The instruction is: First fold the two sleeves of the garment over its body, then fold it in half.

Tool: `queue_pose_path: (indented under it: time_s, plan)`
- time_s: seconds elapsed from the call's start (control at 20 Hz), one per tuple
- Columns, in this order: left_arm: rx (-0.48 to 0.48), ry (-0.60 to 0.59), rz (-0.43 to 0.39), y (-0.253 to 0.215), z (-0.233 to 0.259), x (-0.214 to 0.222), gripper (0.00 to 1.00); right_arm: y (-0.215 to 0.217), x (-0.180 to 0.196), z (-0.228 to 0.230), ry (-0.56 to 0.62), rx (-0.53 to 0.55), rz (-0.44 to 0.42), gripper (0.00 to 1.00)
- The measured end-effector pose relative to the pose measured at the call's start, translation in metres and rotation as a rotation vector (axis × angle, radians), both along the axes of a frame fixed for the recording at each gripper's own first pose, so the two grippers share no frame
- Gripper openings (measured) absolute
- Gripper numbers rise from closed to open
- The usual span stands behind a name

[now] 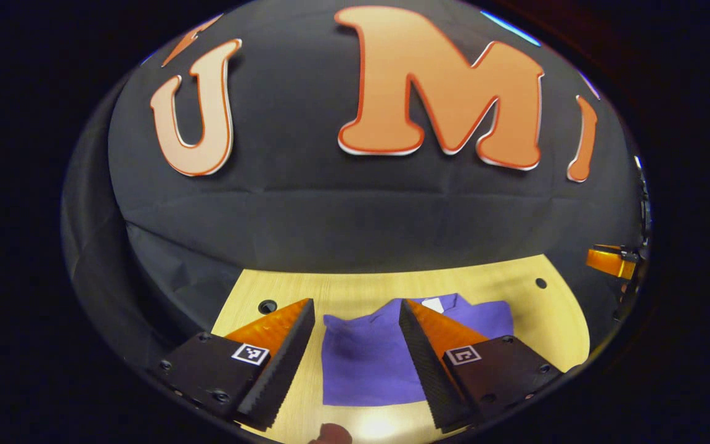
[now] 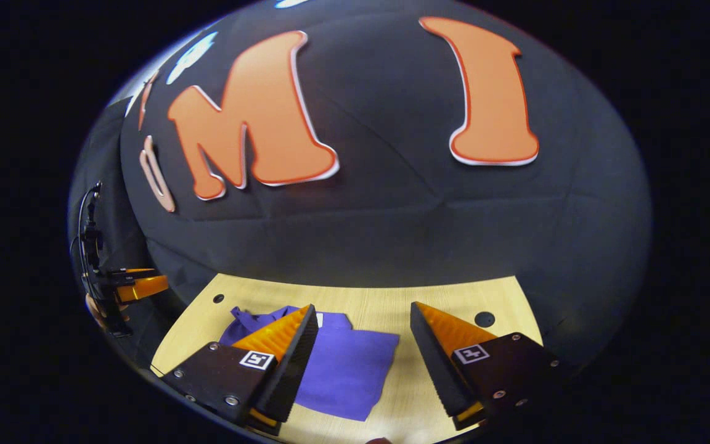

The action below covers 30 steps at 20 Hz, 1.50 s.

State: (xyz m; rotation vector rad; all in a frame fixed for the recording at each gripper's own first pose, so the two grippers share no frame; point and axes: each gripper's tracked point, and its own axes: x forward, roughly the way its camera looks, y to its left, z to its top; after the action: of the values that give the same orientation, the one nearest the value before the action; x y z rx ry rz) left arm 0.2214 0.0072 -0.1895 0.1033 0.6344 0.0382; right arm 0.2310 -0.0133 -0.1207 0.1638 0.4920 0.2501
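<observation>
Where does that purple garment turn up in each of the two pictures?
Left gripper view: purple garment lies low in the middle, between the gripper's two fingers, on the wooden table.
Right gripper view: garment lies low and left of middle, partly behind one finger.
Shared landmark: its white neck label.

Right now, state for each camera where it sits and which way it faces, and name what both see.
Left gripper view: rides the left gripper, facing forward and down over the wooden table at the purple garment; its own open fingers at the bottom, right gripper at the right edge.
Right gripper view: rides the right gripper, same heading; garment lower left, left gripper with a hand far left.
Shared: garment, table, black wall.
</observation>
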Motion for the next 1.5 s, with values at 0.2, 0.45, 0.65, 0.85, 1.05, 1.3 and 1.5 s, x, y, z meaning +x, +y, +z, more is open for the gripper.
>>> queue_pose_path:
  time_s: [0.2, 0.45, 0.65, 0.85, 1.05, 1.3, 1.5]
  plan:
    - [0.011, -0.120, -0.025, -0.011, 0.048, -0.051, 0.90, 0.020, -0.045, 0.051, -0.126, -0.020, -0.001, 0.95]
    - [-0.038, -0.247, 0.000, -0.006, 0.095, -0.110, 0.90, 0.043, -0.101, 0.098, -0.239, 0.009, -0.009, 0.95]
    - [0.003, -0.347, 0.003, 0.002, 0.121, -0.151, 0.90, 0.049, -0.139, 0.116, -0.330, 0.003, -0.051, 0.95]
    - [-0.008, -0.385, -0.006, -0.009, 0.110, -0.195, 0.89, 0.069, -0.182, 0.093, -0.300, 0.043, -0.047, 0.95]
    - [-0.041, -0.425, -0.022, -0.014, 0.106, -0.226, 0.89, 0.076, -0.212, 0.084, -0.319, 0.082, -0.099, 0.95]
    - [-0.044, -0.460, -0.026, -0.012, 0.099, -0.249, 0.90, 0.077, -0.238, 0.090, -0.405, 0.064, -0.137, 0.94]
    - [-0.012, -0.485, -0.041, -0.014, 0.093, -0.271, 0.89, 0.084, -0.252, 0.081, -0.408, 0.037, -0.130, 0.94]
